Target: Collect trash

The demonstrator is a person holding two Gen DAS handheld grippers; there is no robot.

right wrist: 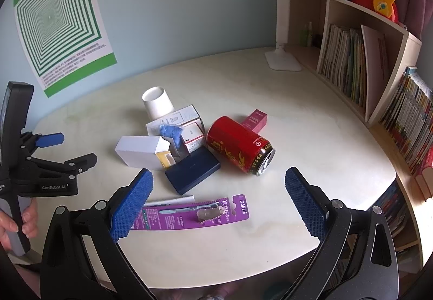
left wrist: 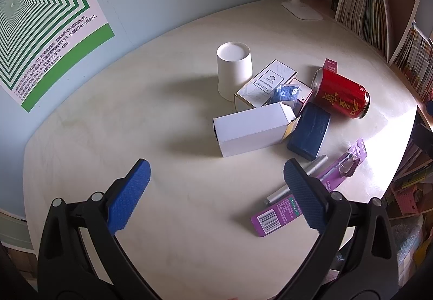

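At the far left of the right wrist view a hand [right wrist: 16, 221] holds the left gripper [right wrist: 65, 149] above the table's left edge, its jaws spread wide and empty; the green eye chart [right wrist: 61, 18] hangs on the wall in the upper left. The cream table [right wrist: 311, 124] lies bare along its left side and near edge, giving open room there. The trash sits clustered in the middle of the frame: an upturned white paper cup [right wrist: 157, 103] at the back, a patterned white box [right wrist: 176, 118] touching it, a crumpled blue wrapper [right wrist: 171, 132] on the boxes, a plain white carton [right wrist: 140, 151] lying open-ended at the left, and a dark blue case [right wrist: 193, 171] in front. A purple toothbrush card [right wrist: 194, 214] lies nearest, just beside the right gripper's [right wrist: 217, 201] left pad, over a thin white stick. That gripper hangs wide and empty. Right of centre a red can [right wrist: 239, 145] lies on its side against a small maroon box [right wrist: 255, 120]. A white lamp base [right wrist: 282, 60] and bookshelves [right wrist: 351, 64] close off the right
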